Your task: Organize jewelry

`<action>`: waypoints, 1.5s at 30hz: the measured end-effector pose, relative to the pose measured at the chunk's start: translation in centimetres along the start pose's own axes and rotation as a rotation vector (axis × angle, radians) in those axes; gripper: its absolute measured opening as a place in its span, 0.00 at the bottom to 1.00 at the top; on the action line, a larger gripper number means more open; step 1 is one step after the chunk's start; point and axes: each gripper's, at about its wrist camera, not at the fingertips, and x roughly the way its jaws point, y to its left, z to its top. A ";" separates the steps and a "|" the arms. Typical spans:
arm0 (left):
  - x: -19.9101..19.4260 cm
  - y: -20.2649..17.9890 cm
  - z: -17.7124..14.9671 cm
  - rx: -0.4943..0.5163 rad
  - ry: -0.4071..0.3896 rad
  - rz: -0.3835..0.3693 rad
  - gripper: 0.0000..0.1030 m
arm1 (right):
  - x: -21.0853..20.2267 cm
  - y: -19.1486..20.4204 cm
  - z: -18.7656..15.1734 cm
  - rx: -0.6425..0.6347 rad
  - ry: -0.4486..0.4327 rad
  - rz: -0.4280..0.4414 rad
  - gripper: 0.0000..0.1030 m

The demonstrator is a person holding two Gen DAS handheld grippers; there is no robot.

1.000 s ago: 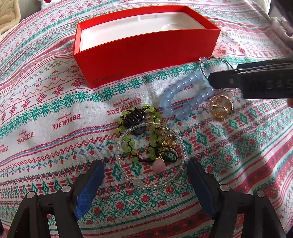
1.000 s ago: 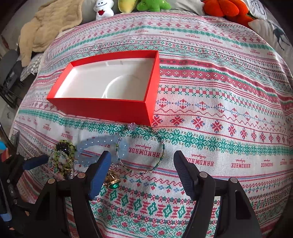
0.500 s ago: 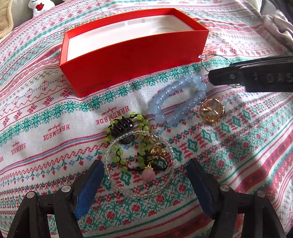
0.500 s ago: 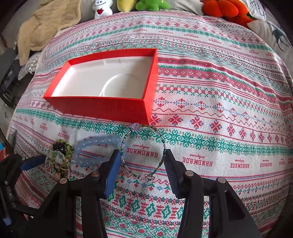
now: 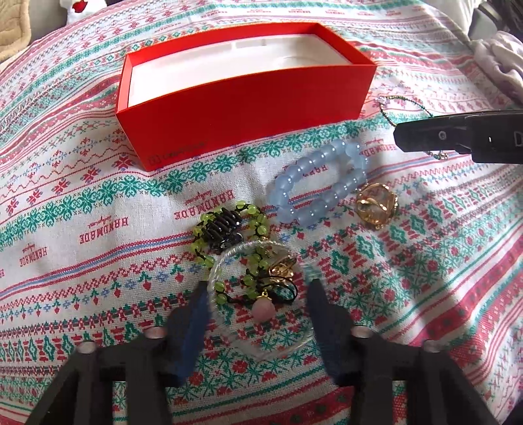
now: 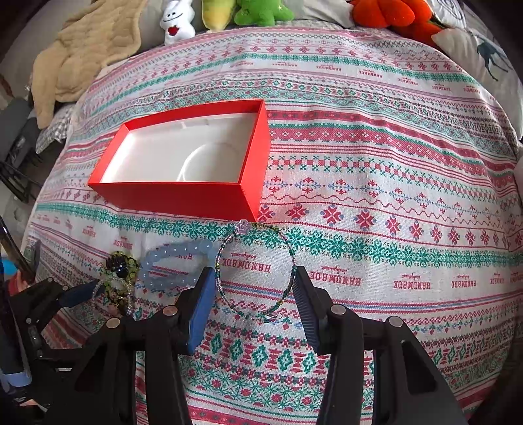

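An open red box with a white liner stands on the patterned cloth; it also shows in the right wrist view. My left gripper is open, its fingers straddling a clear bead bracelet tangled with a green bead bracelet, a black hair claw, a gold piece and a pink bead. A blue bead bracelet and a gold ring lie beyond. My right gripper is open, straddling a thin seed-bead bracelet with a small flower.
Plush toys and a beige blanket lie at the far edge of the cloth. A pillow is at the far right. The right gripper's finger crosses the left wrist view at right.
Both grippers have moved forward and down onto their bracelets. The jaws of both have narrowed, and each still stands apart from the beads.
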 end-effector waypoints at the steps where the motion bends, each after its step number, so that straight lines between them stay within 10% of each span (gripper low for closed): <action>1: -0.2 0.1 -0.1 -0.006 -0.002 -0.001 0.37 | -0.2 0.1 0.0 -0.003 -0.005 0.004 0.49; 16: -1.8 3.1 -1.3 -0.146 -0.005 -0.075 0.21 | -1.2 0.6 -0.3 -0.007 -0.028 0.011 0.50; 28: -0.1 -1.9 -0.5 0.044 0.072 -0.124 0.20 | -0.9 0.9 -0.3 -0.022 -0.017 0.009 0.50; 31: -0.2 -1.2 -0.1 0.005 0.071 -0.114 0.04 | -1.0 1.0 -0.3 -0.026 -0.018 0.005 0.50; 45: -4.6 1.5 0.4 -0.117 -0.054 -0.173 0.00 | -2.8 1.9 0.1 -0.037 -0.077 0.018 0.50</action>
